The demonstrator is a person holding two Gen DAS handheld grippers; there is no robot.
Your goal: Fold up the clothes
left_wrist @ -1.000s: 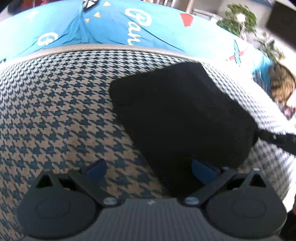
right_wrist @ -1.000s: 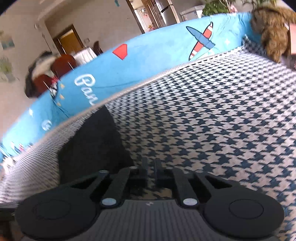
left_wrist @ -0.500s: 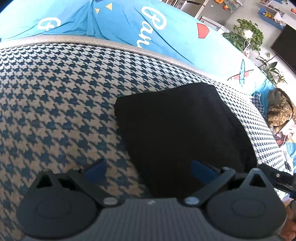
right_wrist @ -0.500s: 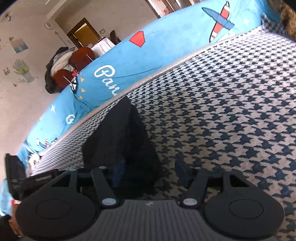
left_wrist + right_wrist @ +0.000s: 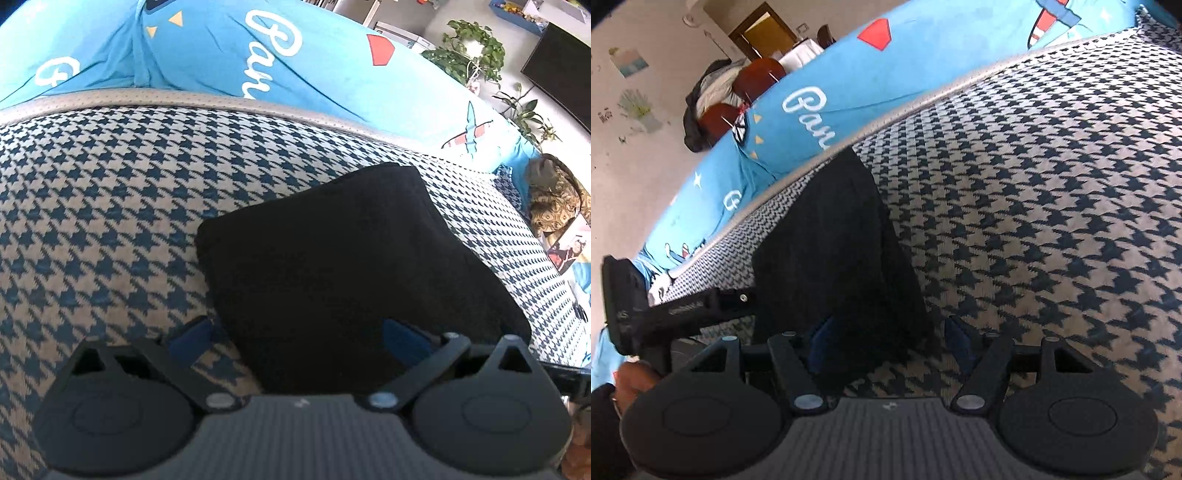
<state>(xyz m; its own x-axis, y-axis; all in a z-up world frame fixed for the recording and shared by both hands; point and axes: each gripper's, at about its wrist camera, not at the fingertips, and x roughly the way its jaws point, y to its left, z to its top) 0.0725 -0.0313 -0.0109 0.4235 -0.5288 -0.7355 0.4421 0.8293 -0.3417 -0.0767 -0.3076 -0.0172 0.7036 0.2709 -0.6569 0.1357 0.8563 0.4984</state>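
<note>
Left wrist view shows the left gripper (image 5: 295, 334) with its blue-padded fingers (image 5: 190, 338) spread wide, one pad over the houndstooth cover (image 5: 110, 221) and the other over the near edge of the folded black garment (image 5: 343, 266); nothing is clamped between them. The garment lies flat on the cover as a compact rectangle, its far corner pointing toward the grey piping (image 5: 184, 99) that borders the blue printed cushion (image 5: 221, 48). Against the picture from half a second ago, the garment keeps its shape and place on the cover, and the fingers keep the same wide spread. A second earlier the view sat closer to the cloth.

From the right wrist view, the right gripper (image 5: 888, 341) also stands wide open, straddling the near corner of the garment (image 5: 834, 254), with the left-hand pad against or just over the black cloth and the other over bare houndstooth (image 5: 1052, 206). A second ago these fingers were pressed together; half a second ago they had parted, and now they are parted wider. Beside the garment, on the side away from the open cover, the other gripper's black body (image 5: 665, 314) and a hand (image 5: 631, 384) holding it come into view, larger than in the earlier picture.
</note>
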